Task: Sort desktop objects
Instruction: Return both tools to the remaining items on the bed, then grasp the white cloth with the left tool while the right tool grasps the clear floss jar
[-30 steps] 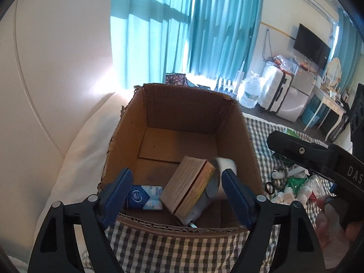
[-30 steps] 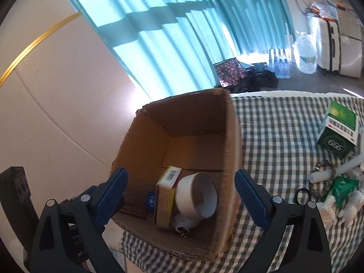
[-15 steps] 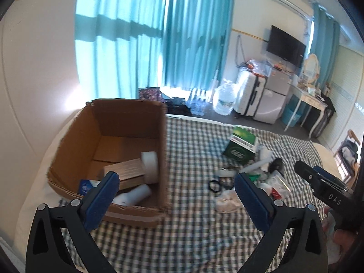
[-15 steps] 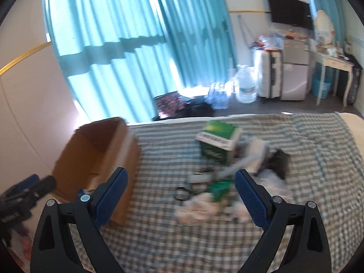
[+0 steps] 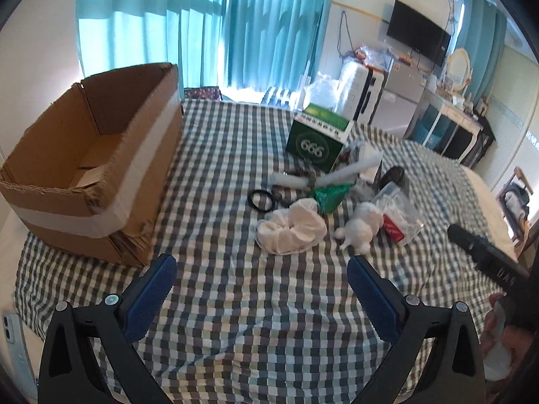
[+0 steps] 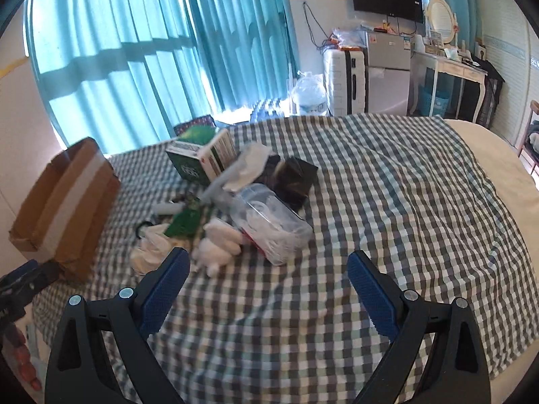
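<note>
A cardboard box stands at the left of the checked cloth; it also shows in the right wrist view. A pile of small objects lies mid-cloth: a green carton, a white tube, a black ring, a green packet, crumpled white wrapping, a white plush toy and a clear plastic bag. My left gripper is open and empty, short of the pile. My right gripper is open and empty, near the bag.
The checked cloth covers a bed-like surface that drops off at the right edge. Teal curtains, a suitcase and a small fridge stand behind. The right gripper's body shows in the left wrist view.
Both grippers have pulled back from over the cardboard box and swung right toward the pile on the cloth. Both stay open and empty.
</note>
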A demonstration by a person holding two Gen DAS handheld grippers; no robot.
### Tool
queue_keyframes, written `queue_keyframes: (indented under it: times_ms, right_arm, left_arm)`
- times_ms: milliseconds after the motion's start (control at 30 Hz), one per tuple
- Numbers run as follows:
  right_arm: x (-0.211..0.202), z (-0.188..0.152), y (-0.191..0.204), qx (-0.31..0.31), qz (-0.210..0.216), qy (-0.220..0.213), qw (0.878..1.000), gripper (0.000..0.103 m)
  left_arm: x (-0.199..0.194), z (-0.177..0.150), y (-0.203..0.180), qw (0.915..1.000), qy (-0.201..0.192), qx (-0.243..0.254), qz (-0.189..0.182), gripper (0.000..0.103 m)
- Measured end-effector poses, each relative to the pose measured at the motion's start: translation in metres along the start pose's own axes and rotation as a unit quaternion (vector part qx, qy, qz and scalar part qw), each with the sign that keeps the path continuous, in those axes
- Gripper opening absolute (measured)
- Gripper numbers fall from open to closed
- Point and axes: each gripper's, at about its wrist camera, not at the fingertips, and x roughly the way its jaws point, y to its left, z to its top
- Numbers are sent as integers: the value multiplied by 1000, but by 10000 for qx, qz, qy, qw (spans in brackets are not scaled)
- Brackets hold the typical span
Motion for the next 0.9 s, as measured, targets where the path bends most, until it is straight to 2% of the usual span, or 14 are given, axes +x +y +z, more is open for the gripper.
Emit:
queue_keyframes:
  times_ms: [200,333,500,700,900]
  right_arm:
    - [18,5,-17,182,185,50,9997,95]
    - [37,10,-23,241,306,166,9991,95]
    - [61,15,-21,-61,163,285,9994,95]
    - [88,17,-21,-225,240,470,9984,95]
    - [103,18,-18,-366,347,587,9970,95]
  left_arm:
    - [27,-1,-15,9997,177,115,80,103]
    - [51,0,-22,9988,326,231,285,103]
    - [74,2,-29,9982,424,227,351,103]
    - [106,6,-40,9973,596,267,341,103]
    - [132,16,-32,9965,744,-43,369,103]
